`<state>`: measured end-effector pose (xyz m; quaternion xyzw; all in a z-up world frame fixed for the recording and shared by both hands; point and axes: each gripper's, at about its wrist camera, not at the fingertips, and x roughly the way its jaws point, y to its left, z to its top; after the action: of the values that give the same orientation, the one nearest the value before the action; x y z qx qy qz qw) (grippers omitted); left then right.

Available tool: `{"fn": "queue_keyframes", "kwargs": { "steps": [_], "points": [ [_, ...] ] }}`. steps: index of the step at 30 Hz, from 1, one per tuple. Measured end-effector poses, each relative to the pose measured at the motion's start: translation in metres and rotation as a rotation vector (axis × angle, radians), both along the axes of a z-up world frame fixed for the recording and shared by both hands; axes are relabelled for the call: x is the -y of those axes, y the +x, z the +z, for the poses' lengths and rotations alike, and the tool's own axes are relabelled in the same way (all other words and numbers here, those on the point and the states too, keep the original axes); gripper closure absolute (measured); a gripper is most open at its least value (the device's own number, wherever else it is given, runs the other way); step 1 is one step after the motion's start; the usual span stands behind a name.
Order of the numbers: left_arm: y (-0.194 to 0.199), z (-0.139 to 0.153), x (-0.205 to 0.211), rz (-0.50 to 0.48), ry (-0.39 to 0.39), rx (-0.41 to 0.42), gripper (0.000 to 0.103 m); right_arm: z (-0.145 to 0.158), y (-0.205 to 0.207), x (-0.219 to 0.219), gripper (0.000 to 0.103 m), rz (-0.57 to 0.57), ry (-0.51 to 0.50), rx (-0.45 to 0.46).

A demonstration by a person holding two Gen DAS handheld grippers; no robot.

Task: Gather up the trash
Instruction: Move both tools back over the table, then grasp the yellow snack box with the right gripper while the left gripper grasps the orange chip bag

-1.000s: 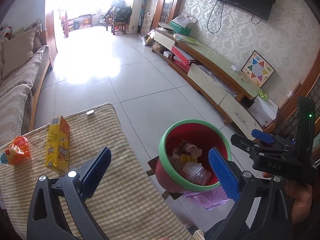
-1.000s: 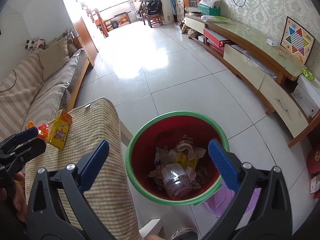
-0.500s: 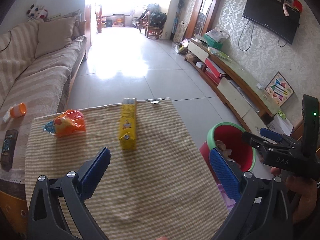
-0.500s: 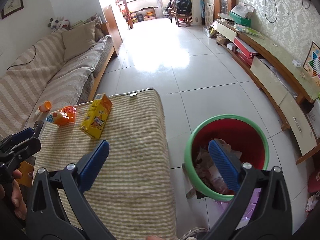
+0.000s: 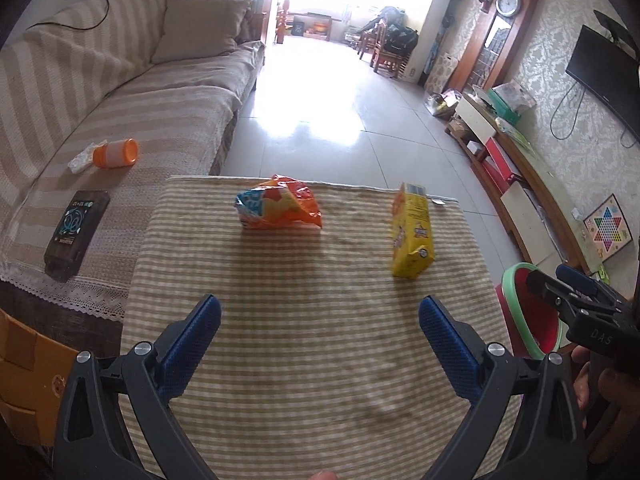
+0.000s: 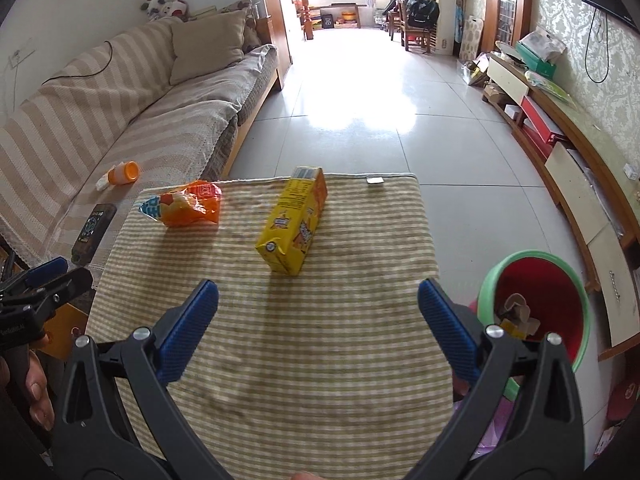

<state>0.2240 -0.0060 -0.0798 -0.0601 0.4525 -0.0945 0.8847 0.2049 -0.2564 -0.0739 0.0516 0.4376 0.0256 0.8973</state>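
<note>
Both grippers are hovering empty over the striped tablecloth (image 6: 320,360), the left gripper (image 5: 320,336) and right gripper (image 6: 318,320) each with jaws spread wide, evidently readied to take 1 item apiece. The 2 remaining pieces are lying at frame centre: the orange snack bag (image 5: 280,208) and the yellow carton (image 6: 294,226). The red bin (image 6: 536,312) is standing at lower right, beside the table for short drops.

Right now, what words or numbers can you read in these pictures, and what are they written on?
"DAS": on the black body of the right gripper, seen from the left camera.
Yellow box: printing and a logo, too blurred to read.
Orange snack bag: big letters, too crumpled to read.
Dark flat box on the sofa: small white print, too small to read.
Wall clock: numbers too small.
Left gripper: white lettering, blurred.
</note>
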Motion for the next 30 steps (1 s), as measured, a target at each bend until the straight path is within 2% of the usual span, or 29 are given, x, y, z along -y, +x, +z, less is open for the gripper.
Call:
{"fn": "queue_keyframes", "kwargs": {
  "steps": [8,15,18,24,30],
  "points": [
    [0.066,-0.022,-0.026,-0.027,0.045,-0.026,0.008,-0.031,0.041,-0.035,0.005,0.027,0.000,-0.069],
    [0.128,-0.047,-0.015,-0.108,0.174,-0.051,0.008,-0.056,0.083,-0.042,0.005,-0.007,0.034,-0.129],
    [0.149,-0.058,-0.004,-0.181,0.221,-0.062,0.008,-0.067,0.099,-0.043,0.005,-0.021,0.047,-0.152],
    [0.176,-0.080,0.022,-0.373,0.395,-0.094,0.008,-0.086,0.118,-0.045,0.005,-0.044,0.058,-0.196],
    [0.196,-0.098,0.034,-0.442,0.486,-0.142,0.008,-0.101,0.132,-0.046,0.005,-0.051,0.049,-0.228]
  ]
}}
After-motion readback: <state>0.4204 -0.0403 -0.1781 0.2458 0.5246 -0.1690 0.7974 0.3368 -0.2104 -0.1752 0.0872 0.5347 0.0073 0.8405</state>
